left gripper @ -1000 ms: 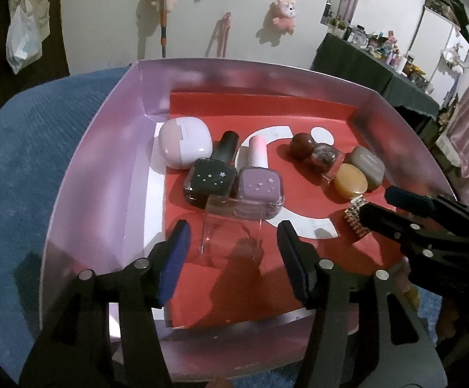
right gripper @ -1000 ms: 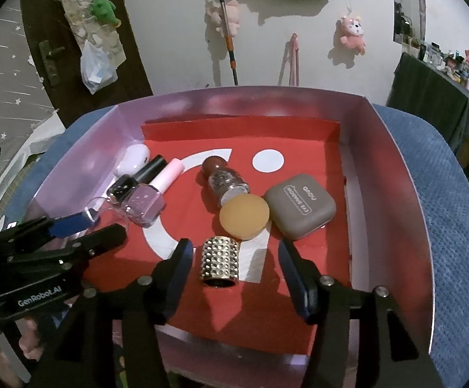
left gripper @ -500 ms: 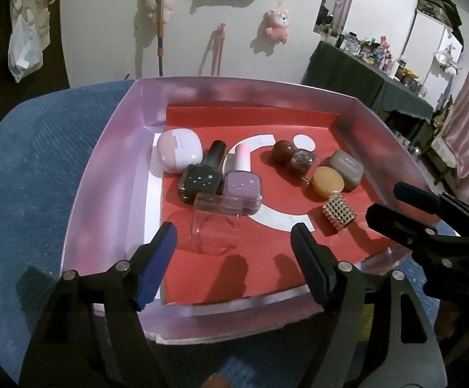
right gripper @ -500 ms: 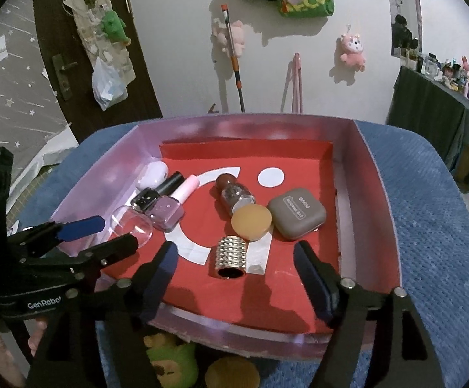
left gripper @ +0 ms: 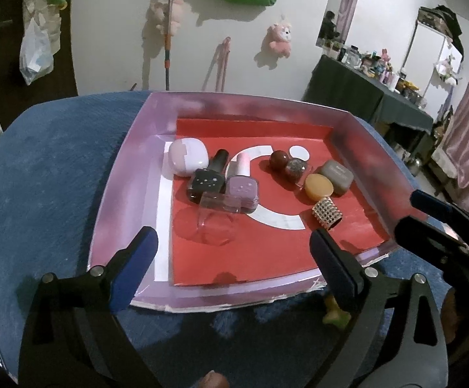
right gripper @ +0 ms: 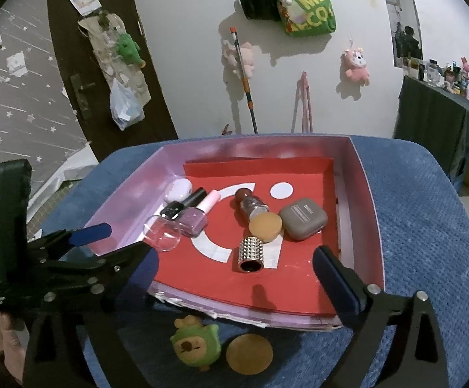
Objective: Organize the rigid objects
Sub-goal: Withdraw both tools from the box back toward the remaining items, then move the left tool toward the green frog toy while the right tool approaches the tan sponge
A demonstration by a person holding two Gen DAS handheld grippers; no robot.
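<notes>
Both grippers' fingers opening, empty, outside tray (left gripper: 127,174) front edge.

Two black hand-held grippers, the left gripper (left gripper: 231,252) and right gripper (right gripper: 234,265), carry blue-padded fingers (left gripper: 135,263) on angular arms studded with silver screws, with small white lettering, too blurred to read, on the left one's body.
</notes>
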